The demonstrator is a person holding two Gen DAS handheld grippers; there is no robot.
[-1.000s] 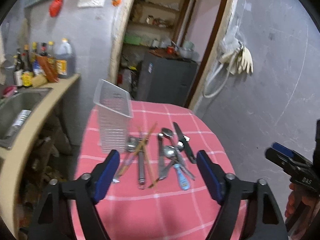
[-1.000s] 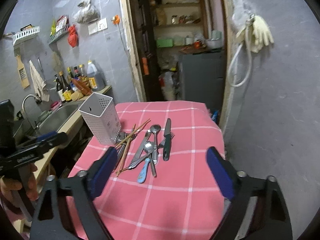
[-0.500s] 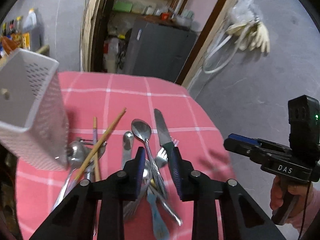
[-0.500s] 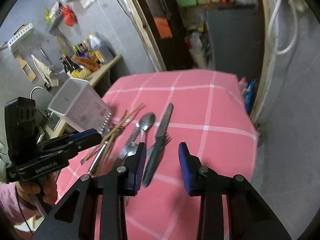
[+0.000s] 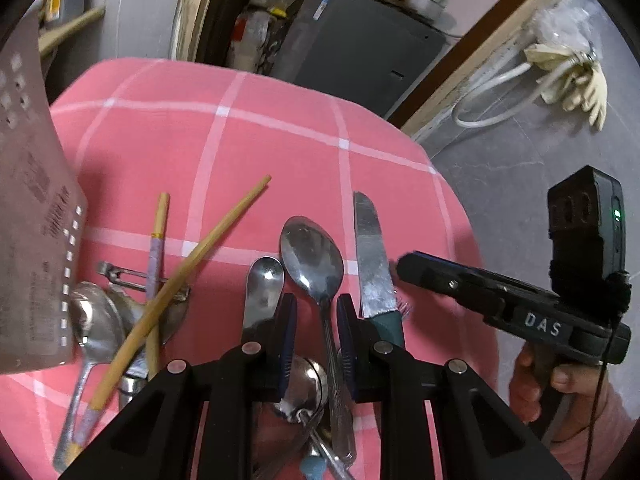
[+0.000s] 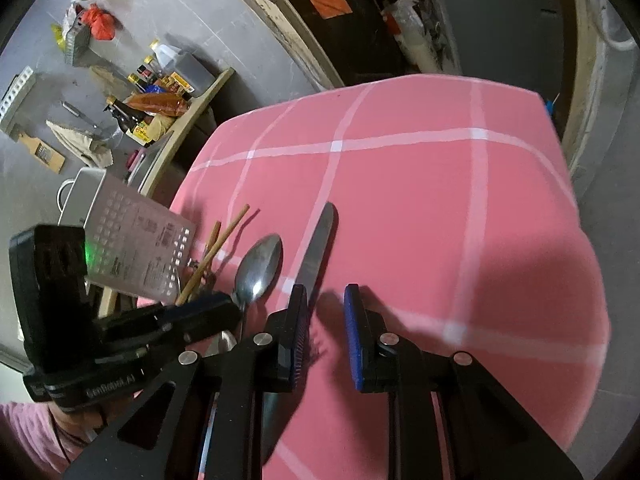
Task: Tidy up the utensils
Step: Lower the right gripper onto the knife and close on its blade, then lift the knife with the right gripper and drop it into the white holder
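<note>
On a worktop under a pink checked cloth (image 5: 240, 140), a perforated metal utensil holder (image 5: 32, 240) stood at the far left, with a loose heap of cutlery just beside it. Two wooden chopsticks (image 5: 200, 252) lay crossed over a small spoon (image 5: 96, 320) near the holder. Next came a smaller spoon (image 5: 264, 280), a large spoon (image 5: 312, 256) and a knife (image 5: 372, 264) with a teal handle, lying side by side. The left tongs (image 5: 316, 300) had just been closing and straddled the large spoon's handle. A narrow gap still showed on either side, so the pads were not yet pressing on it. Further right, the right tongs (image 6: 326, 292) had also just been closing and stood slightly apart over the cloth, gripping nothing. Their left pad was beside the knife blade, and what looked like fork tines showed in the gap. A hand (image 5: 560, 392) in a pink sleeve held their grip.
</note>
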